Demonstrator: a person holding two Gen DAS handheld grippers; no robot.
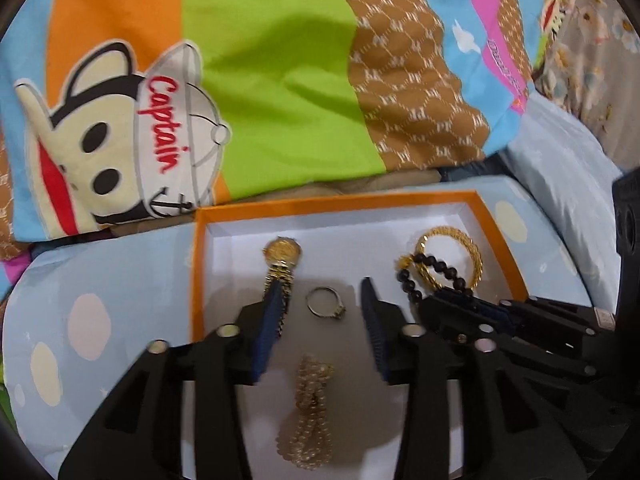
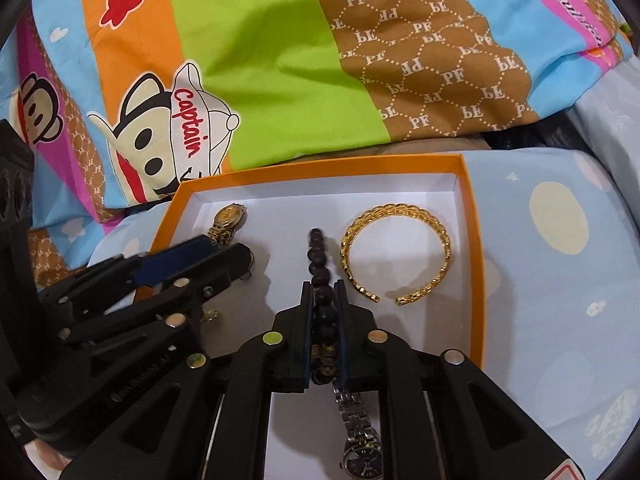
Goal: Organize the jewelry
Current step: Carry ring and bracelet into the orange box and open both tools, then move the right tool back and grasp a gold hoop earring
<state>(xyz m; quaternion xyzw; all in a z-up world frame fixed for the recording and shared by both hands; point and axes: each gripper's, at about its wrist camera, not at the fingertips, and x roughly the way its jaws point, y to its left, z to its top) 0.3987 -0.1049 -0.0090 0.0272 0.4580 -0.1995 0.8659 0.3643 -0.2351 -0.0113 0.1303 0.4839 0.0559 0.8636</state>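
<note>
The right hand-held gripper [image 2: 324, 300] clamps a dark bead bracelet [image 2: 320, 256] inside the orange box [image 2: 474, 280]; the left hand-held gripper [image 1: 322, 300] is spread wide around a ring [image 1: 325, 301].

one orange box [image 2: 472, 264] holds the jewelry: two watches, a gold one [image 1: 281, 258] and a silver one with a dark face [image 2: 357, 446]; three bracelets, namely a gold cuff [image 2: 394, 254], a string of dark beads [image 2: 320, 264] and a pearl one [image 1: 310, 412]; and one ring [image 1: 325, 301]. two grippers are over it, the left [image 1: 320, 300] and the right [image 2: 324, 300]. behind the box lies one striped cartoon quilt [image 1: 272, 80], and under it one pale blue sheet [image 2: 560, 240].
</note>
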